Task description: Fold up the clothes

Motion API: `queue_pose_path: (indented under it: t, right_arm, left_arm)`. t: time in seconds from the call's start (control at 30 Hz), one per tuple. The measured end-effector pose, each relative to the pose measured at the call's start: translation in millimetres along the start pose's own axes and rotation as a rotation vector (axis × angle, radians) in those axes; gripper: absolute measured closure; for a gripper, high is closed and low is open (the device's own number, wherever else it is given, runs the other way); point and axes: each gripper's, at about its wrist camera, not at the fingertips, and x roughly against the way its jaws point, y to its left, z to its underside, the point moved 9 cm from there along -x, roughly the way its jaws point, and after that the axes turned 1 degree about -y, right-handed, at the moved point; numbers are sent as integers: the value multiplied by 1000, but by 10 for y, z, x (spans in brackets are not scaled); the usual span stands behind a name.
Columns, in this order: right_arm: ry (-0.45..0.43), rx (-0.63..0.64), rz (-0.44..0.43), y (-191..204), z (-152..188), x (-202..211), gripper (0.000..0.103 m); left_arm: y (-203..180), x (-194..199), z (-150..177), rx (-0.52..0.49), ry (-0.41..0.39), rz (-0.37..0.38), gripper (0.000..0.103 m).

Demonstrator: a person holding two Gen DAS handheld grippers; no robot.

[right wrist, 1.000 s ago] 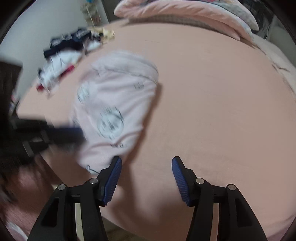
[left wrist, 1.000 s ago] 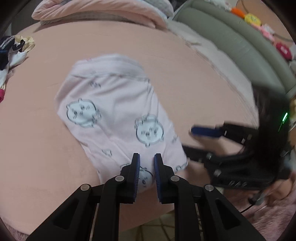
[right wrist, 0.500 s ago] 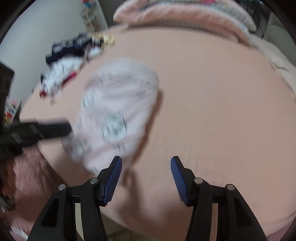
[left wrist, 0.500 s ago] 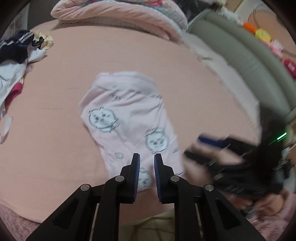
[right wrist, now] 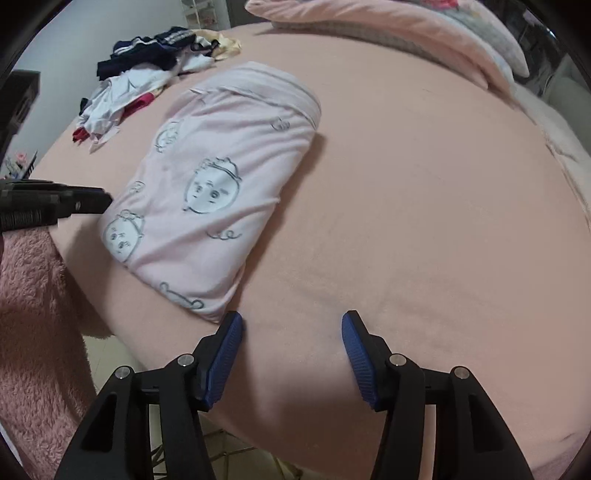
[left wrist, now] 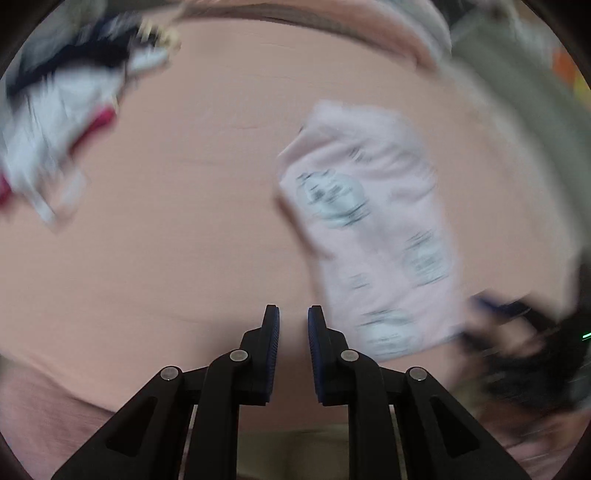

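A folded pale pink garment [right wrist: 221, 192] printed with cartoon faces lies flat on the pink bed [right wrist: 424, 221] near its front edge. In the blurred left wrist view the garment [left wrist: 373, 229] is to the right. My left gripper [left wrist: 293, 325] hovers over bare sheet left of the garment, its jaws a narrow gap apart and holding nothing. My right gripper [right wrist: 291, 332] is open and empty, its left fingertip [right wrist: 231, 332] just off the garment's near corner. The left gripper also shows in the right wrist view [right wrist: 81, 201], beside the garment's left edge.
A pile of unfolded dark, white and red clothes [right wrist: 144, 85] lies at the bed's far left, also in the left wrist view [left wrist: 62, 110]. Pink pillows [right wrist: 388, 33] line the far edge. A fluffy pink cover [right wrist: 33, 314] hangs at the near left.
My left gripper has swung left off the garment, which now sits to its right. The right gripper has stayed open by the garment's near corner.
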Motion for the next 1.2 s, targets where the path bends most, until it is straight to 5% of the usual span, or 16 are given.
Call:
queue_pose_path:
  t: [0.1, 0.17, 0.2, 0.33, 0.4, 0.43, 0.53, 0.6, 0.7, 0.8, 0.93, 1.03, 1.13, 1.2]
  right_arm:
    - [-92, -120, -105, -69, -252, 172, 47]
    - [-71, -177, -178, -56, -350, 126, 46]
    - [-48, -199, -213, -31, -383, 80, 46]
    - [36, -169, -218, 143, -295, -159, 46]
    - [25, -141, -243, 228, -218, -162, 61]
    - [23, -136, -262, 273, -186, -171, 75]
    - [26, -140, -287, 339, -179, -201, 83]
    - [24, -138, -295, 358, -186, -222, 84]
    - [21, -139, -325, 453, -203, -238, 86]
    - [55, -91, -413, 629, -96, -167, 86]
    - [49, 10, -387, 760, -206, -70, 87]
    - [-76, -62, -234, 252, -631, 29, 83]
    - [-164, -133, -144, -207, -1076, -47, 52]
    - [-175, -164, -169, -355, -1331, -199, 41]
  left_arm:
    - [-61, 0, 121, 83, 27, 118, 83]
    - [-101, 8, 197, 138, 45, 197, 52]
    - [-121, 14, 233, 166, 54, 236, 47]
    - [-194, 39, 376, 281, 95, 395, 47]
    - [-192, 24, 509, 338, 122, 457, 47]
    - [-215, -4, 525, 345, 117, 461, 47]
    - [-239, -49, 408, 342, 52, 427, 53]
    - [-142, 7, 335, 312, 1, 343, 87]
    - [-112, 43, 236, 276, -32, 267, 90]
    - [-23, 258, 120, 197, -154, 107, 90]
    - [170, 373, 29, 287, -195, 121, 90]
    - [191, 389, 157, 374, -152, 274, 85]
    - [51, 292, 333, 415, -86, 367, 41]
    - [36, 295, 455, 426, -60, 380, 39]
